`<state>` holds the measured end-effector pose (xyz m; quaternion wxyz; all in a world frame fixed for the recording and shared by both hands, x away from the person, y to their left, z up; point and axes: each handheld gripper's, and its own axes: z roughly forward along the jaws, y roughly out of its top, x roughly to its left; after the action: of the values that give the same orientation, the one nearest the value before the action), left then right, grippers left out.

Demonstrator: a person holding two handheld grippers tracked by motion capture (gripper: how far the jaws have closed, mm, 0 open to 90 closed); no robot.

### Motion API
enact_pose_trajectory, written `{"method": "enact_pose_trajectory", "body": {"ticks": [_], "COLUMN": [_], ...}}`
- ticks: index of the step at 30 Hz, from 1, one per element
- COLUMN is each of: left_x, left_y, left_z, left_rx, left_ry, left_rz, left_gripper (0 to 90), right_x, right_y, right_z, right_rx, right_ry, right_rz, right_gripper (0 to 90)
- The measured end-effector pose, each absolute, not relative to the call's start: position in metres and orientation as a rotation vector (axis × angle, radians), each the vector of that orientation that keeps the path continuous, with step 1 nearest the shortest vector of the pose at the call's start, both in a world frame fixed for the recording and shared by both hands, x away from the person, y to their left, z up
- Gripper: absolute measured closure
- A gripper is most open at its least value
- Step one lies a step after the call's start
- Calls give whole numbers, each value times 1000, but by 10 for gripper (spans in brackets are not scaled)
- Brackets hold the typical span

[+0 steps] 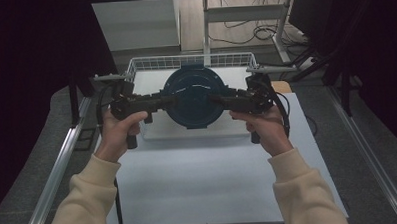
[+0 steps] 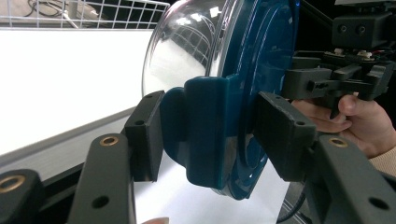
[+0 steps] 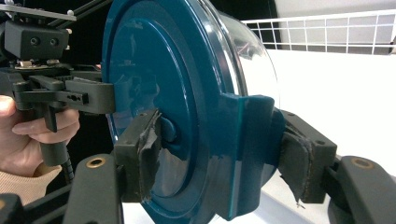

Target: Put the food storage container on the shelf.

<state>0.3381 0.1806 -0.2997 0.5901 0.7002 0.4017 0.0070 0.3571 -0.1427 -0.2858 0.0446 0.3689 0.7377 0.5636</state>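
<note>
While the round lidded container (image 1: 194, 96) hangs at the frame's centre over the wire basket (image 1: 135, 65), left gripper (image 1: 162, 101) and right gripper (image 1: 225, 101) clench its opposite side tabs.

— How are the arms set?
— Both forearms reach forward; the left hand (image 1: 118, 129) and right hand (image 1: 264, 127) grip their handles.
— And the grippers?
— The left gripper (image 1: 167, 100) and right gripper (image 1: 221, 99) point inward at each other (each clamped on the lidded bowl (image 1: 194, 96)), level.
</note>
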Motion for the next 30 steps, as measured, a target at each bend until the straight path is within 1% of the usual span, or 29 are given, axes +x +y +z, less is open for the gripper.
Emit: {"method": "enact_pose_trajectory", "body": {"ticks": [9, 14, 15, 18, 19, 22, 24, 26, 30], "left_x": [356, 375, 382, 390, 395, 414, 418, 424, 438], "left_y": [184, 187, 187, 188, 188, 190, 190, 190, 189], "left_z": [-291, -287, -287, -287, -287, -289, -290, -292, -302], "left_rx": [1636, 1633, 1624, 1617, 1616, 1610, 1610, 1621, 1623], "left_ry": [940, 939, 942, 947, 948, 964, 969, 974, 1005], "left_rz": [7, -6, -15, -24, -25, -39, -38, -38, -72], "left_gripper": [450, 450, 450, 450, 450, 448, 447, 447, 447], "right_x": [374, 390, 398, 405, 414, 427, 431, 444, 456], "right_y": [-140, -138, -137, -136, -136, -134, -134, -134, -134], "right_z": [-278, -271, -268, -266, -266, -268, -268, -273, -282], "right_rx": [1139, 1144, 1152, 1158, 1164, 1186, 1195, 1210, 1241], "right_ry": [2264, 2279, 2286, 2288, 2286, 2274, 2280, 2290, 2303], "right_rz": [1718, 1703, 1691, 1687, 1694, 1699, 1696, 1702, 1697], "right_gripper": [361, 363, 364, 365, 366, 366, 366, 366, 364]}}
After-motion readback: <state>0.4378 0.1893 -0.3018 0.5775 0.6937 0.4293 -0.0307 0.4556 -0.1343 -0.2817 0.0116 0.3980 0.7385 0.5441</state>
